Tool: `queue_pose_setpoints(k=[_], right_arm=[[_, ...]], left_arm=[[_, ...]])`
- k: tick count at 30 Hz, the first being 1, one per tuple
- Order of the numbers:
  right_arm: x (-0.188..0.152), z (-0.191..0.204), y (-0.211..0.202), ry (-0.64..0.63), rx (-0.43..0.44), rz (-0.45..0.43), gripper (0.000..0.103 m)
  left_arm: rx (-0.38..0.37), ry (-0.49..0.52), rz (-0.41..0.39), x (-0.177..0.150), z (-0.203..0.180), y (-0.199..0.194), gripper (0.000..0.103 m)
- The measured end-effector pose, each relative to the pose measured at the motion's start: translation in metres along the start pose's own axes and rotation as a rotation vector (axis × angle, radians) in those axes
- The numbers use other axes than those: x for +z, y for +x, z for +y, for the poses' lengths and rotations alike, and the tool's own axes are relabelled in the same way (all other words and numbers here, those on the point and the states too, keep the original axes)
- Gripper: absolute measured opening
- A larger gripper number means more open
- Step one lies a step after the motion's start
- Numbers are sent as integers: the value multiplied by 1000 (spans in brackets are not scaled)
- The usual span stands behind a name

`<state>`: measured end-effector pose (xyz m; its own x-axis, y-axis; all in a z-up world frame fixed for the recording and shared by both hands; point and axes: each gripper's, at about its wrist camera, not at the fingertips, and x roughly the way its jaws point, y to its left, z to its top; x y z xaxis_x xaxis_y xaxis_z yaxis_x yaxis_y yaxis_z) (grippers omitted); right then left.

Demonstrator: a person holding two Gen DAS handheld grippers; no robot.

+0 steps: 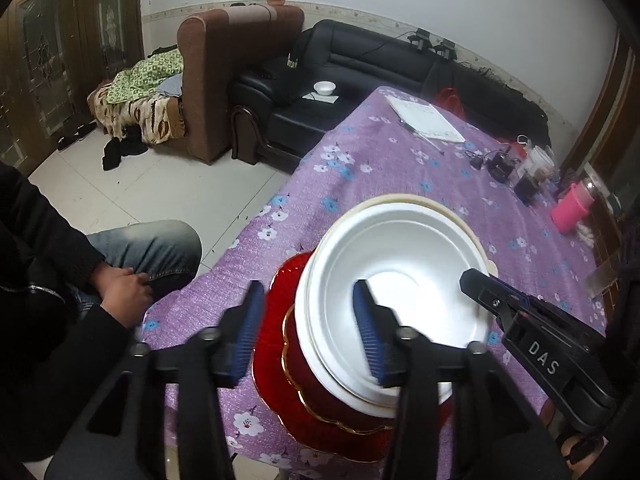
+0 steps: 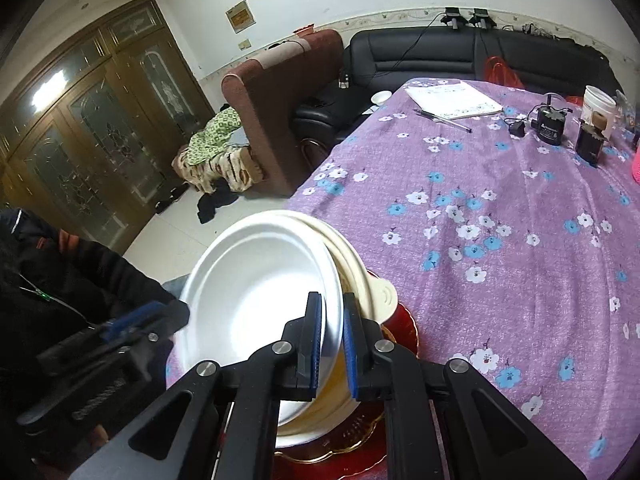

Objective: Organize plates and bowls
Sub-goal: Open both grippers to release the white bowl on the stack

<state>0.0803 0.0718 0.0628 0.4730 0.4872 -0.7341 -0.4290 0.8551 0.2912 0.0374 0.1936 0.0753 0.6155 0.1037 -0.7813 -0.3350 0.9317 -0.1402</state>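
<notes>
A white bowl sits on top of a cream bowl, which stands in a red bowl on a red scalloped plate, at the near left corner of the purple table. My right gripper is shut on the white bowl's right rim; the bowl tilts over the cream bowl. It shows from the right in the left wrist view. My left gripper is open, one finger over the bowl's inside and one outside its left rim, not clamping it.
The purple flowered tablecloth carries a notebook, a pen, a black charger, a white cup and a pink container at the far side. A seated person is left of the table. Sofas stand behind.
</notes>
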Motion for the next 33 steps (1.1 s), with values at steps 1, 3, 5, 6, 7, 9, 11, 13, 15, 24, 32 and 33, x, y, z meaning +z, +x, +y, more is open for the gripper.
queue_pose_setpoints(k=[1,3,5,6,7,9,11,13,15,24,32,33], right_arm=[[0,0,0,4,0,-1,12],[1,-2,0,9,5,1,12],[1,-3,-2,13,6,-1,12],[2,-2,-3,9,3,-3,13],[1,0,-5,1,-2,-8,15],[0,2,-9,-18,-12,-24,30],[-1,5,-17,-38,-22,-57,38],[-1,8,-22,-51,-33,-81,51],[-1,9,-27,-60,-42,-98,58],[-11,-1,-56,-60,22,-221,58],[-43,7,-85,-156,112,-334,61],[-45,7,-87,-162,116,-338,61]], left_arm=[[2,-1,-4,0,1,-1,46],[16,8,-16,1,2,-2,46],[17,14,-17,0,2,-3,46],[18,14,-17,-1,2,-3,46],[20,15,-18,-1,2,-2,46],[33,14,-22,-2,4,-2,46],[45,10,-30,-3,5,-3,46],[50,8,-40,-3,7,-4,46],[65,15,-51,-5,6,-6,46],[90,29,-107,-15,3,-16,46],[63,36,-143,-33,-1,-31,46],[62,41,-148,-35,-2,-34,47]])
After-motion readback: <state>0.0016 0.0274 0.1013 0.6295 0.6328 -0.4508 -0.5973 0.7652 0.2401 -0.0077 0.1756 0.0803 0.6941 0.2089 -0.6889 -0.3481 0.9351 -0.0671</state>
